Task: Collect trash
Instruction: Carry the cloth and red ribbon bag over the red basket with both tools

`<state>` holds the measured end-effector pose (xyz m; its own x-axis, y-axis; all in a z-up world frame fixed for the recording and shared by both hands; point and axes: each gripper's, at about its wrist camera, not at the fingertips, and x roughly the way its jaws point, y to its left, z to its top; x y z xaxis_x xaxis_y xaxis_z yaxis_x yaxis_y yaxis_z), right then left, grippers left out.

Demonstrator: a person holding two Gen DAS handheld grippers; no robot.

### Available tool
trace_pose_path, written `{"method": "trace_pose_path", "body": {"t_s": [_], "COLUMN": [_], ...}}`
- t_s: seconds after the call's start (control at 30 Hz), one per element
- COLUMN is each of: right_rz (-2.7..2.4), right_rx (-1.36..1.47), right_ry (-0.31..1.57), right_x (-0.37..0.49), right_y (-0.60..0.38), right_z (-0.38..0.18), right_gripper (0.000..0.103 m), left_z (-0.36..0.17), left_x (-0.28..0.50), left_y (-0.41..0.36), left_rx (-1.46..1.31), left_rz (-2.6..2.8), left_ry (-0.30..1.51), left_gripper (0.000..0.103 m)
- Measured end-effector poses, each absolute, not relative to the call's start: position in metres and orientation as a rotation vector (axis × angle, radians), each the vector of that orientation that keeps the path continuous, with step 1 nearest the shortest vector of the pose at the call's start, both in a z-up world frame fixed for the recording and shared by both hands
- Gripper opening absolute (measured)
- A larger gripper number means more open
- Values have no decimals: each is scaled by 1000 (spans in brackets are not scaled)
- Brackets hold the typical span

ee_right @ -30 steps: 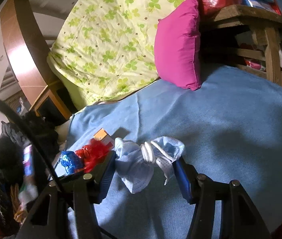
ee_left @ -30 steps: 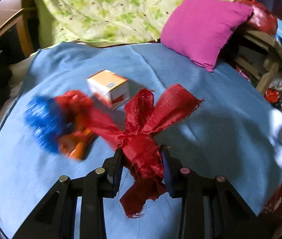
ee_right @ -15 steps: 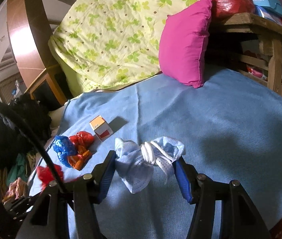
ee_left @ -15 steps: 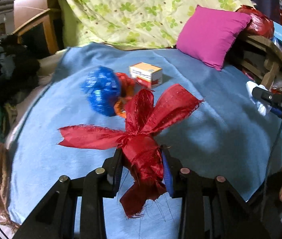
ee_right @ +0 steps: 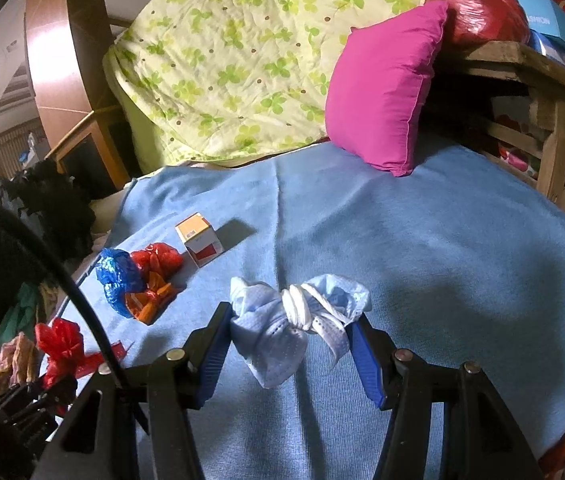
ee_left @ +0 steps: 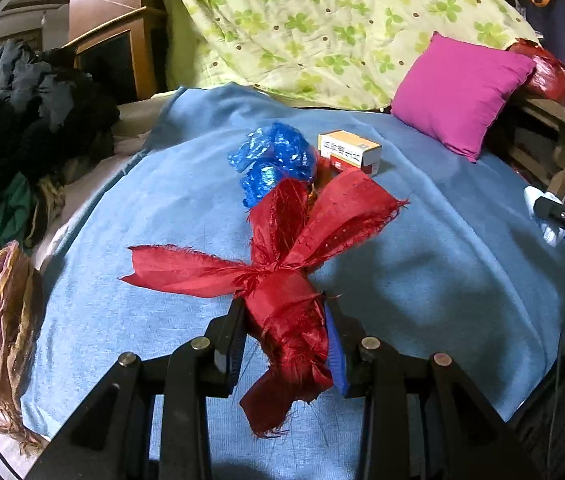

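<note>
Over the bed, left wrist view: the left tool (ee_left: 284, 334) is clamped on a knotted red cloth scrap (ee_left: 282, 280) at its bunched middle; it looks light, limp and frayed, so the knot is the surest hold.
Right wrist view: the right tool (ee_right: 290, 344) pinches a tied blue face mask (ee_right: 282, 328), which looks soft and nearly weightless.
Left on the blue blanket (ee_right: 422, 240): crumpled wrappers (ee_right: 138, 280) beside a small box (ee_right: 200, 244), which looks rigid.

My left gripper (ee_left: 285, 334) pulled back and swung left with the red rag (ee_left: 282, 264), blue bag (ee_left: 274, 162) and box (ee_left: 349, 151) now farther ahead, my right gripper (ee_right: 290, 334) lifted back with the mask (ee_right: 294, 320).
</note>
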<state>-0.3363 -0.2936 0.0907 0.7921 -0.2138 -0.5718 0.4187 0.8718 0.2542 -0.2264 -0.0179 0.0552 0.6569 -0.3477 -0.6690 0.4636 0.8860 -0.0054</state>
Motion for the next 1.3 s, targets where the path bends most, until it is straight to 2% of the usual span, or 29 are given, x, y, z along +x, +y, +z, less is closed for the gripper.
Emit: {"method": "trace_pose_path", "body": {"t_s": [0.8, 0.97, 1.3], "right_rz": [-360, -410, -659], "right_rx": [444, 494, 550], "right_ry": [528, 490, 422], "right_x": [-367, -405, -540], "right_y": [-304, -328, -382], "right_z": [100, 111, 124], "right_gripper": [60, 60, 60], "left_z": [56, 54, 51], "left_x": [-234, -238, -248], "left_y": [-19, -25, -36], "left_rx": [184, 209, 251], "left_rz": [-480, -487, -513], "left_ry": [701, 700, 705], "left_gripper": [37, 37, 37]}}
